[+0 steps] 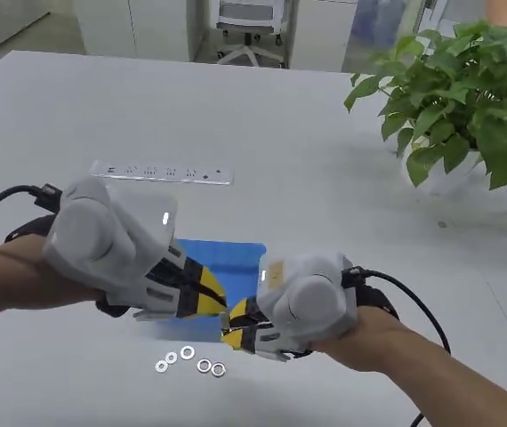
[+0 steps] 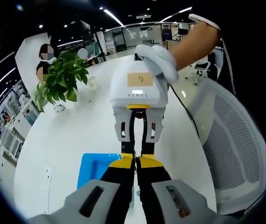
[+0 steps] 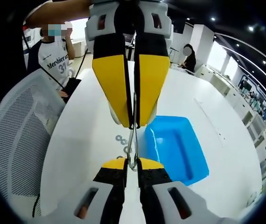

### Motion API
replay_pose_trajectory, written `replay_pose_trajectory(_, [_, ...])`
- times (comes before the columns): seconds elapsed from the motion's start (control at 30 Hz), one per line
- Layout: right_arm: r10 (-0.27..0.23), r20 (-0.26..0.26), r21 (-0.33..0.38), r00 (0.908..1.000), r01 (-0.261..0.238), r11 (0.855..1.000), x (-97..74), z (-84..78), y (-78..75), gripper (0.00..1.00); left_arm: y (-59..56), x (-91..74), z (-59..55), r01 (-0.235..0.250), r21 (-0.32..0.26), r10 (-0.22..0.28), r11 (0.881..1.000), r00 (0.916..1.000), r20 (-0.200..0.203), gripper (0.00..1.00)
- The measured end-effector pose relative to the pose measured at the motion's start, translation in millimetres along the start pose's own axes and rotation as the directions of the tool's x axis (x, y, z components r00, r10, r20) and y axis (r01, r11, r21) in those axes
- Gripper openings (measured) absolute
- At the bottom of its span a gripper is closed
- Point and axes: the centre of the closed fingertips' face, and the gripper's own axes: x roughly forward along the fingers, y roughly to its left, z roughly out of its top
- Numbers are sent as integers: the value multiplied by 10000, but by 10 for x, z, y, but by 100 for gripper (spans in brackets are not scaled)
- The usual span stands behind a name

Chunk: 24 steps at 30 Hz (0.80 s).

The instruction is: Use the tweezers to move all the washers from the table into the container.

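**While both grippers pinch the tweezers (image 3: 133, 140), the washers (image 1: 189, 359) lie on the table (image 1: 262, 124)**

Although the tweezers are only a thin metal sliver in the right gripper view, they run straight between the two sets of yellow-tipped jaws. The right gripper (image 3: 132, 163) has its jaws drawn almost together on one end. The left gripper (image 3: 132, 125), coming in from the top of that view, has its pads pressed flat on the other. Neither jaw shows a real gap.

In the head view the grippers meet tip to tip above the near edge of the blue container (image 1: 236, 253). Five washers sit in a loose row on the bare table just in front of it, none yet inside.

The tweezers are likely light, springy and slick, so they could twist or slip in a flat pad grip. Holding them at mid-length, across both arms, should let the jaws squeeze the tips shut. The washers are thin, flat and hard, lying flush on the table. They will probably skate if nudged, so each is best caught by its rim or through its hole.
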Motion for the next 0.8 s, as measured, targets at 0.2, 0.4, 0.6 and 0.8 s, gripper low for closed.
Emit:
replay_pose_trajectory(0.2, [-163,65,-98,9998,164,9998,-34,36,-145,10,124,-17,47,-116,182,116,9998,9999,8,6])
replay_pose_trajectory(0.4, [-316,95,-160,9995,317,9994,-34,50,-309,10,258,-19,56,-236,336,237,9992,9997,-45,6])
replay_pose_trajectory(0.6, [-400,158,-166,9991,403,9991,-13,35,-482,10,424,-1,35,-456,458,460,9979,9989,-73,6])
replay_pose_trajectory(0.8, [-388,111,-232,9992,391,9990,31,-14,-636,10,572,56,-6,-584,490,589,9971,9982,-76,6])
